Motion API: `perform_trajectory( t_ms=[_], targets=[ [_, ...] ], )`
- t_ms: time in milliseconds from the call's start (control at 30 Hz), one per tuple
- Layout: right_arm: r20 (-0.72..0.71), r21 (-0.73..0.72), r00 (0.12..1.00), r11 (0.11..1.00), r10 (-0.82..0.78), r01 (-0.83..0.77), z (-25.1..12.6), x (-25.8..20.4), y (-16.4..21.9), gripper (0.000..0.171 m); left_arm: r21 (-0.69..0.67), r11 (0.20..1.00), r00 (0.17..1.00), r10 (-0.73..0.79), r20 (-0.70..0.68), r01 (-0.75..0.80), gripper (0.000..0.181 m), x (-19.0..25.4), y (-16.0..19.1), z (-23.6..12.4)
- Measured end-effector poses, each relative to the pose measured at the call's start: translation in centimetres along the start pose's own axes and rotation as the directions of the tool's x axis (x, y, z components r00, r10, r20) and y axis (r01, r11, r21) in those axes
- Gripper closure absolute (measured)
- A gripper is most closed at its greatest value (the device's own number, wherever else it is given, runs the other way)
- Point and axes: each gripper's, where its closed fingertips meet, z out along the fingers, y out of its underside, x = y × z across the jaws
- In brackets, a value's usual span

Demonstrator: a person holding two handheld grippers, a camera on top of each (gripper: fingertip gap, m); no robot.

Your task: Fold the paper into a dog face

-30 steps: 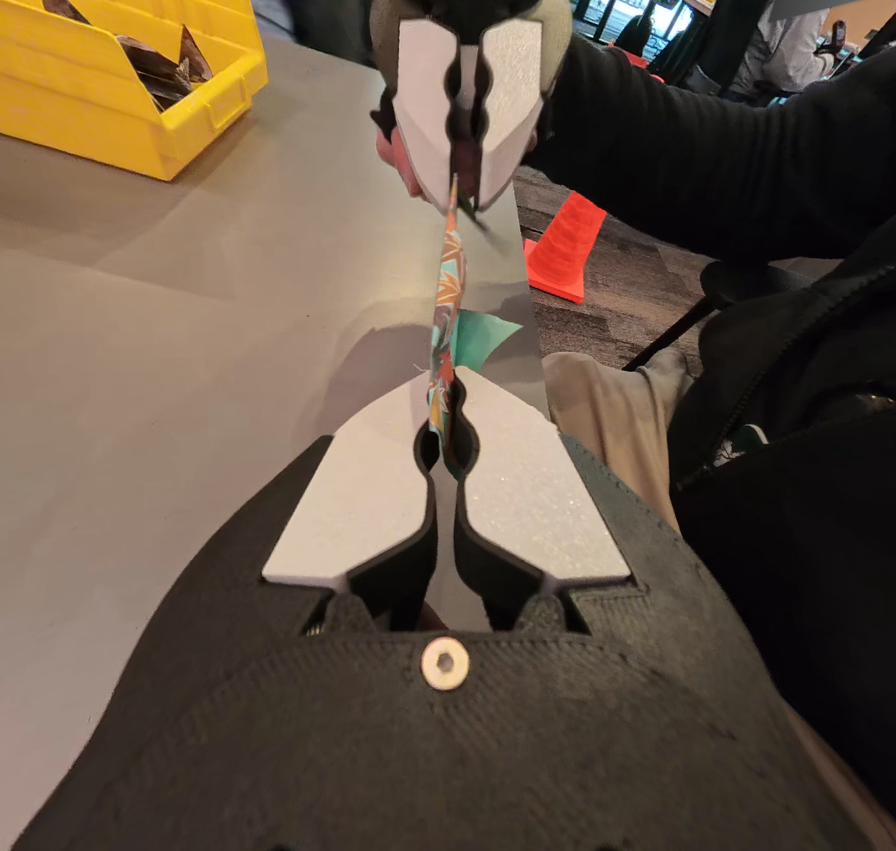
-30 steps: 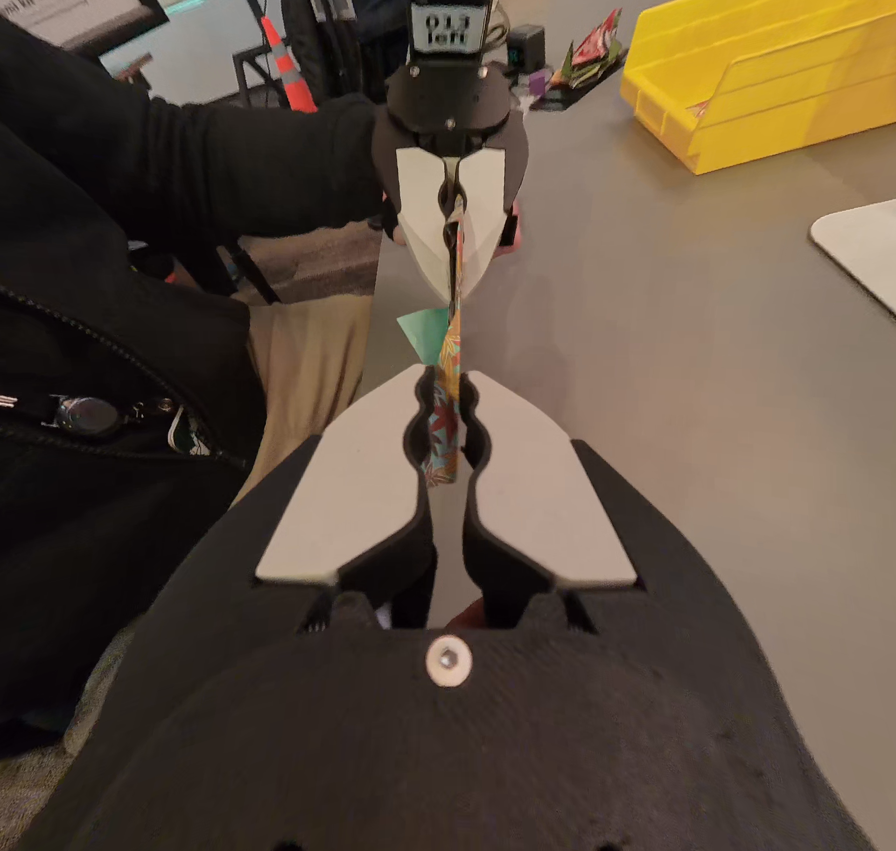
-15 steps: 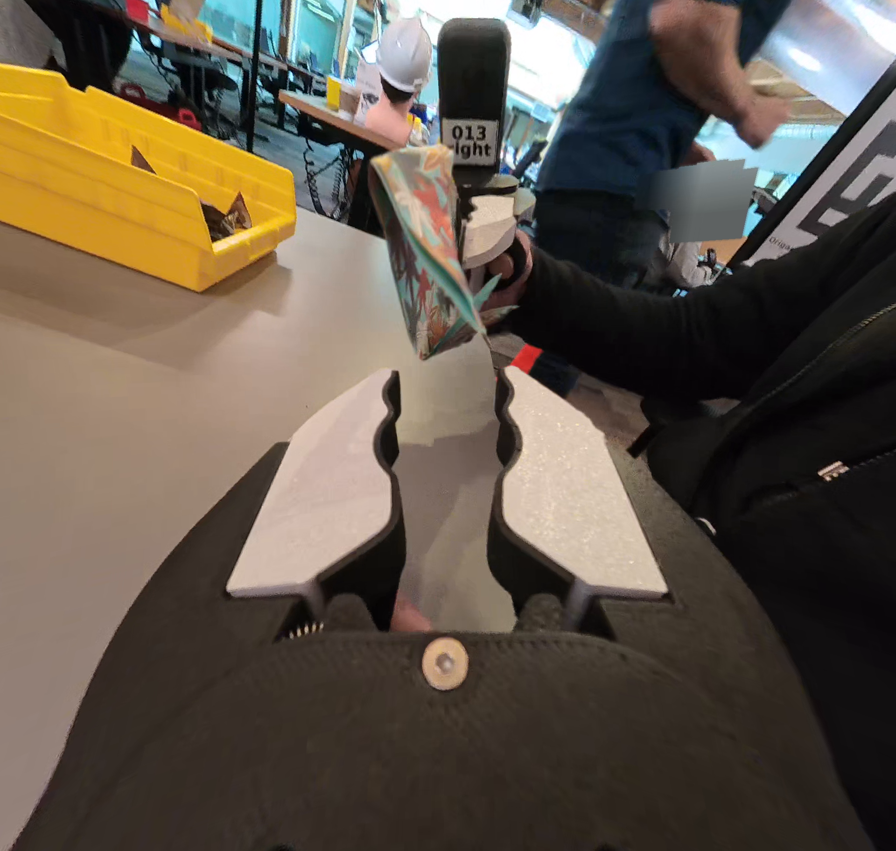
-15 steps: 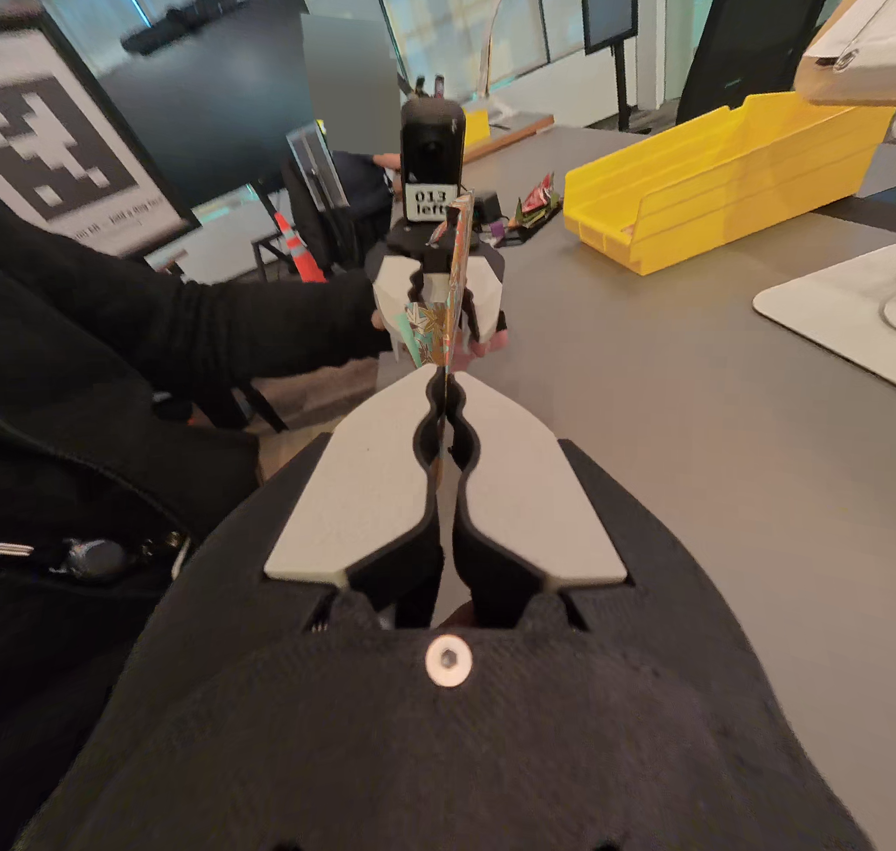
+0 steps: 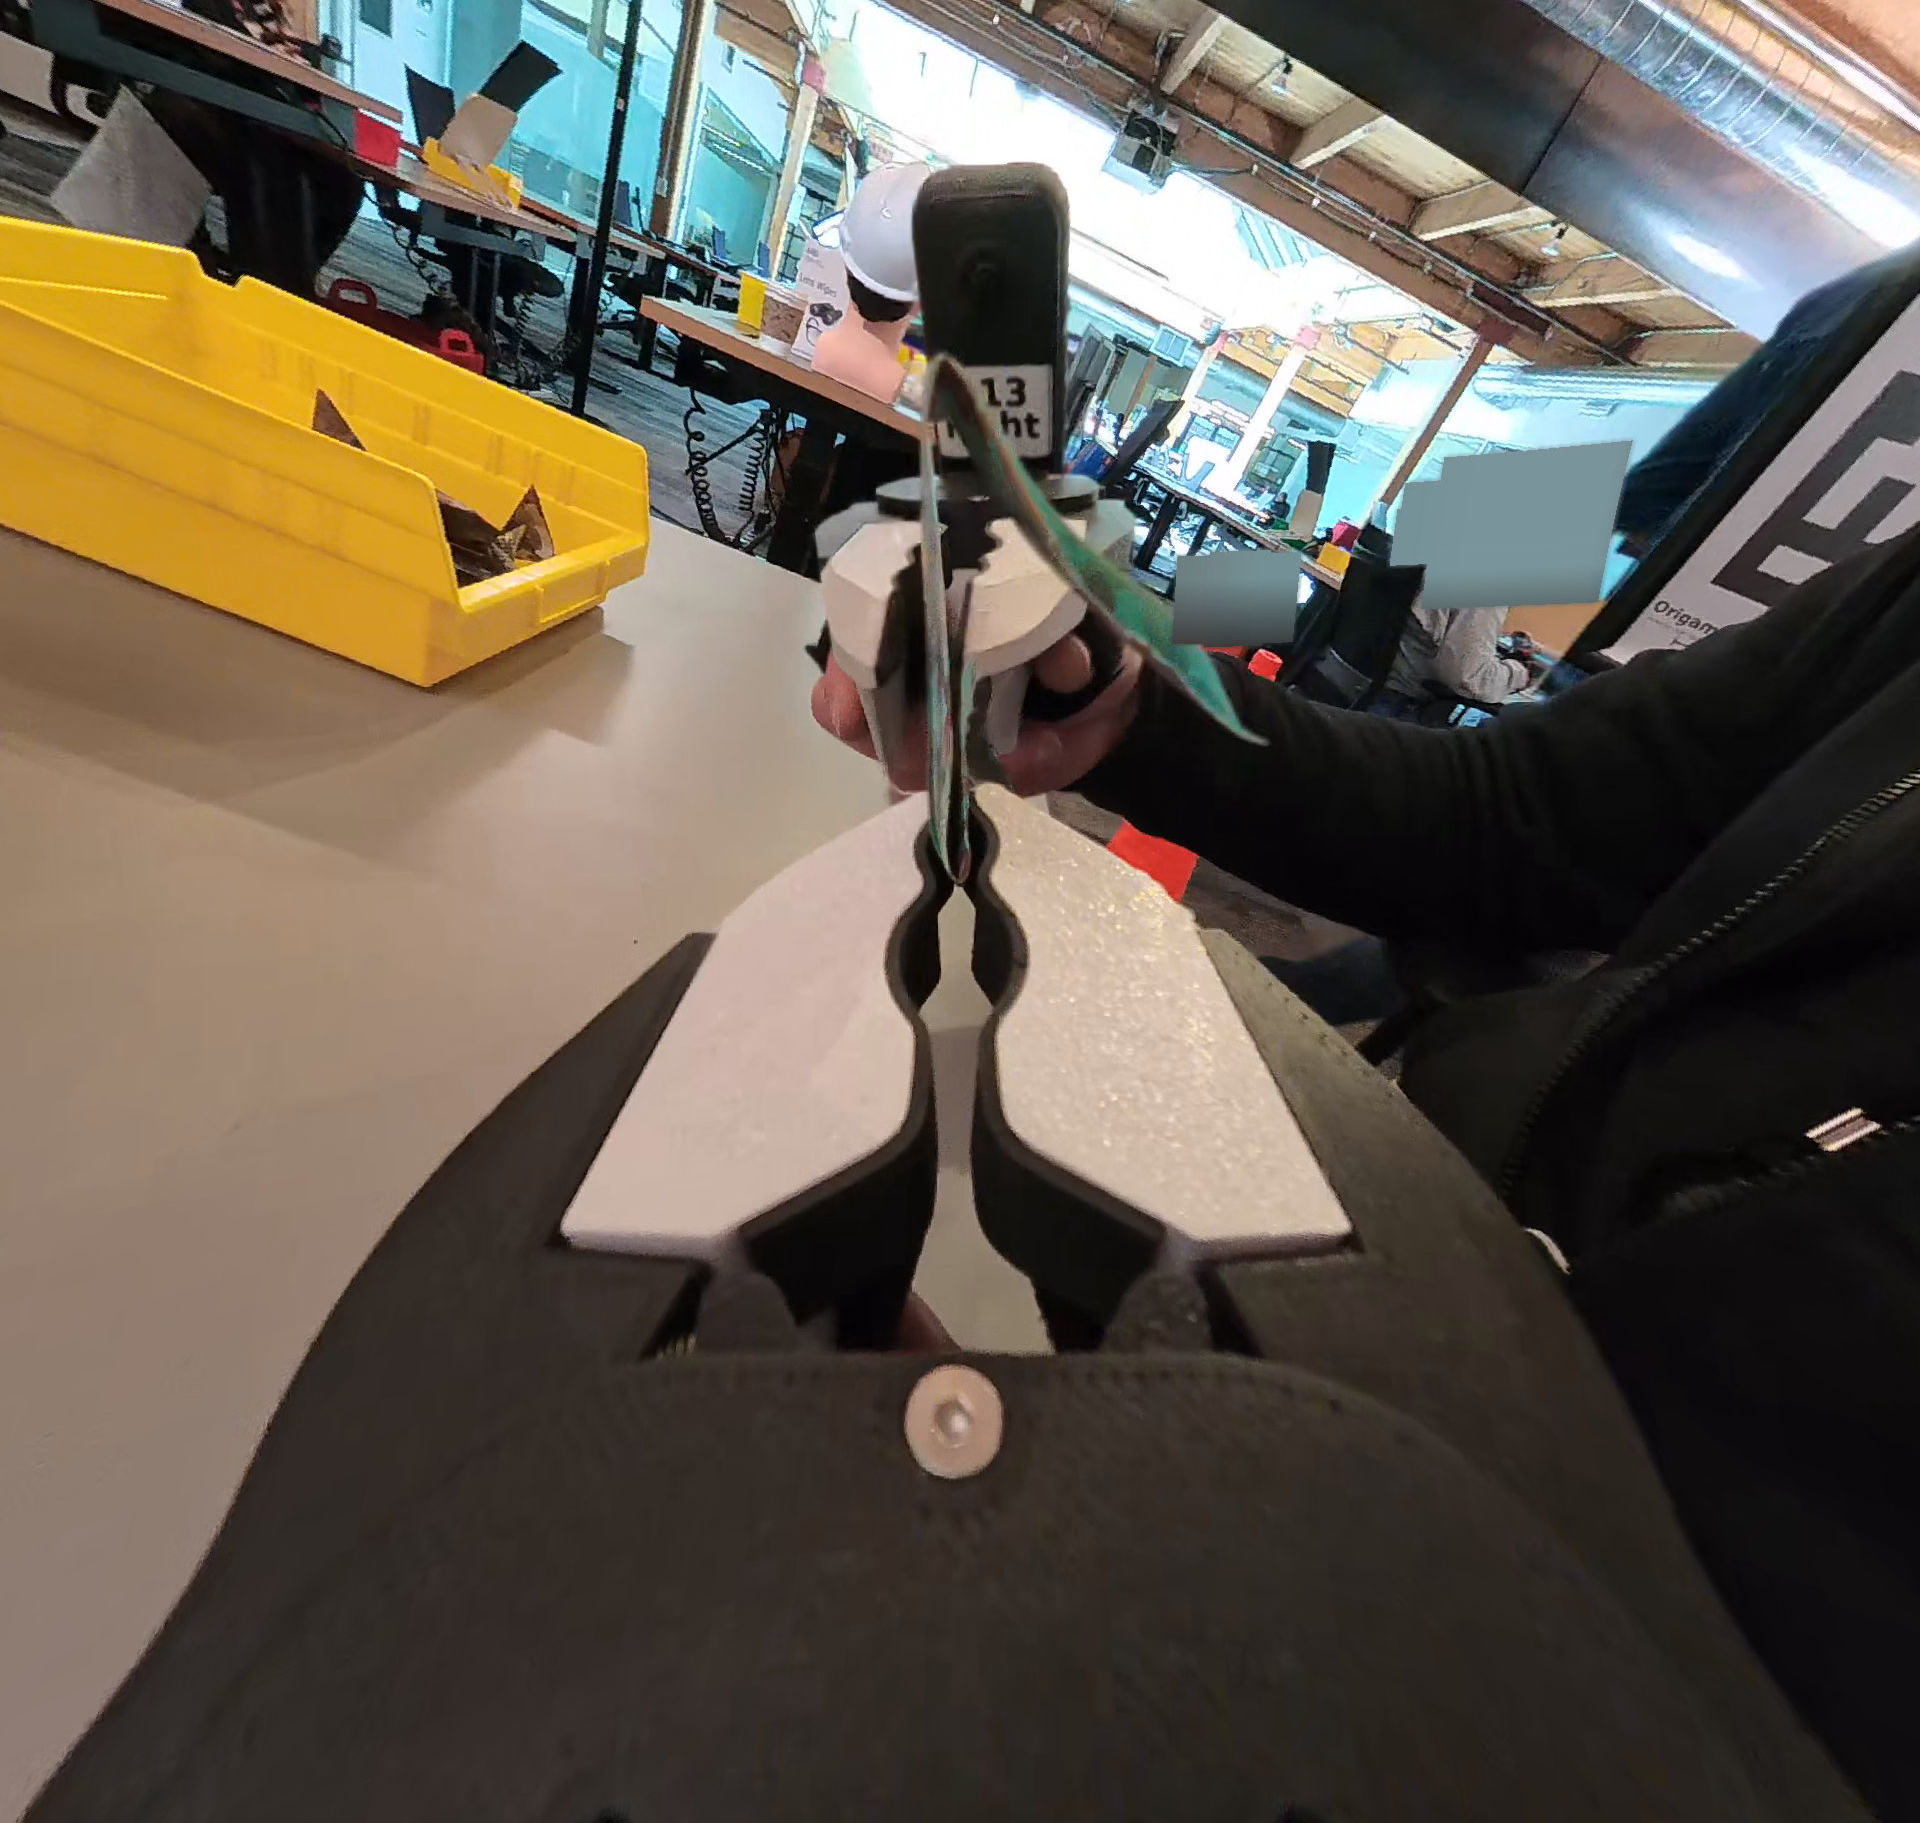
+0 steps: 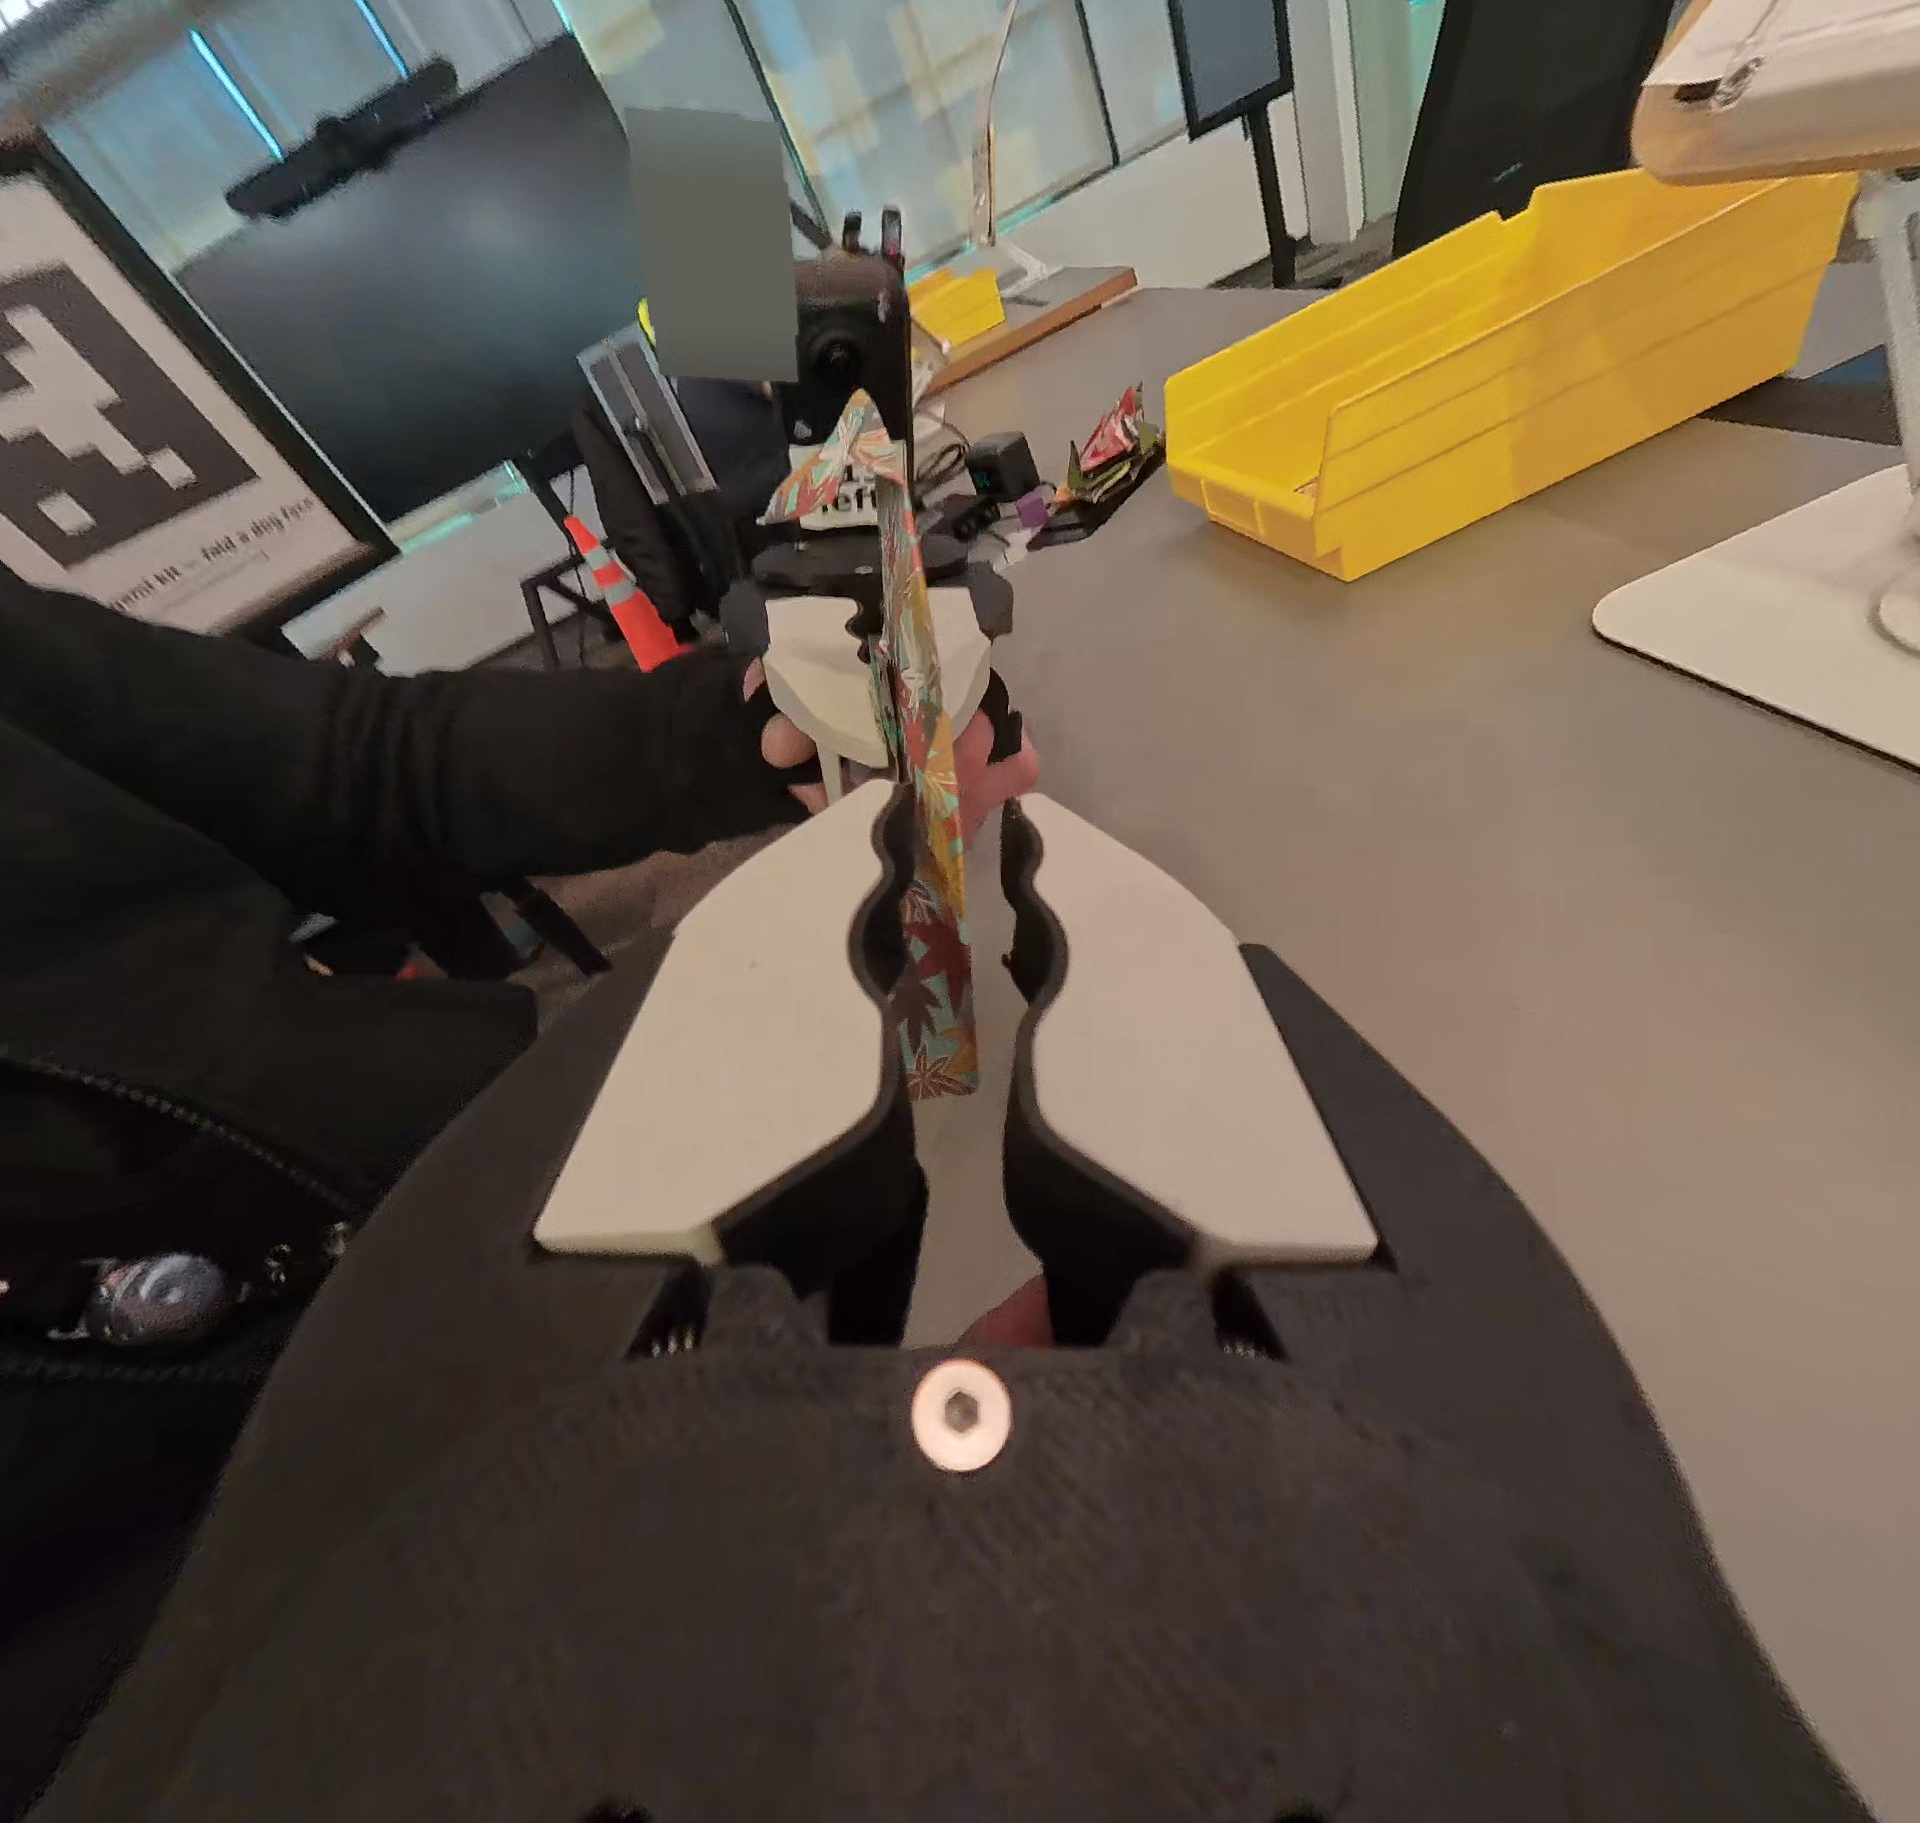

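Note:
The paper (image 5: 943,693) is a folded sheet with a bright leaf pattern and a plain green back (image 5: 1127,620). It stands on edge in the air between the two grippers. My left gripper (image 5: 954,838) is shut on its near tip. In the right wrist view the paper (image 6: 930,900) runs down between the fingers of my right gripper (image 6: 948,807), whose jaws stand apart on either side of it. The right gripper (image 5: 940,745) shows beyond the paper in the left wrist view. The left gripper (image 6: 894,734) shows beyond it in the right wrist view. Both are above the grey table's (image 5: 312,942) front edge.
A yellow bin (image 5: 260,526) with folded papers (image 5: 488,537) sits on the table; it also shows in the right wrist view (image 6: 1507,350). A small pile of folded papers (image 6: 1112,443) and a white stand base (image 6: 1766,620) are on the table. An orange cone (image 6: 623,599) stands on the floor.
My left gripper, open half a second ago, has shut on the paper's tip. My right gripper, shut on the paper before, has opened around it. Both grippers have tilted up from the table.

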Motion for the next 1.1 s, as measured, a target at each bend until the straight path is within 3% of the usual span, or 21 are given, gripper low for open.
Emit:
perform_trajectory(
  t_ms=[133, 233, 300, 467, 667, 733, 900, 1000, 1100],
  targets=[
    [-0.016, -0.046, 0.998, 0.998, -0.054, 0.053, 0.5, 0.0, 0.0, 0.170, 0.010, 1.000, 1.000, -0.005, -0.024, 0.005, 0.181, 0.3, -0.1, -0.1],
    [-0.023, -0.038, 0.998, 0.998, -0.059, 0.058, 0.9, -0.1, -0.4, 0.171, -0.001, 1.000, 0.999, -0.016, -0.030, 0.016, 0.165, 0.4, 0.1, 0.0],
    [-0.045, -0.035, 0.996, 0.996, -0.081, 0.079, 1.2, 0.1, -0.5, 0.171, 0.013, 1.000, 1.000, -0.008, -0.013, 0.008, 0.181, 0.2, 0.0, 0.0],
    [-0.030, -0.032, 0.996, 0.996, -0.079, 0.078, 1.5, -0.2, -1.0, 0.171, 0.025, 1.000, 1.000, -0.015, -0.019, 0.015, 0.181, 0.0, -0.3, -0.5],
    [0.012, -0.057, 0.998, 0.996, -0.069, 0.070, 1.7, -0.6, -1.1, 0.151, 0.064, 0.998, 0.998, -0.024, -0.066, 0.028, 0.181, 0.5, -1.0, -1.0],
    [0.007, -0.058, 0.996, 0.995, -0.086, 0.087, 1.8, -0.5, -0.8, 0.168, 0.065, 0.997, 0.997, -0.026, -0.071, 0.031, 0.181, 0.5, -1.0, -1.2],
    [-0.019, -0.052, 0.995, 0.994, -0.101, 0.100, 2.3, -0.2, -0.8, 0.171, 0.087, 0.994, 0.995, -0.058, -0.087, 0.065, 0.181, 0.3, -1.0, -1.4],
    [-0.025, -0.053, 0.994, 0.994, -0.102, 0.100, 2.5, -0.1, -0.9, 0.171, 0.097, 0.992, 0.995, -0.073, -0.066, 0.079, 0.167, -0.3, -1.0, -1.5],
    [-0.030, -0.049, 0.994, 0.994, -0.102, 0.100, 2.7, -0.1, -0.9, 0.171, 0.108, 0.991, 0.996, -0.071, -0.048, 0.076, 0.181, -0.7, -1.0, -1.7]
  ],
)
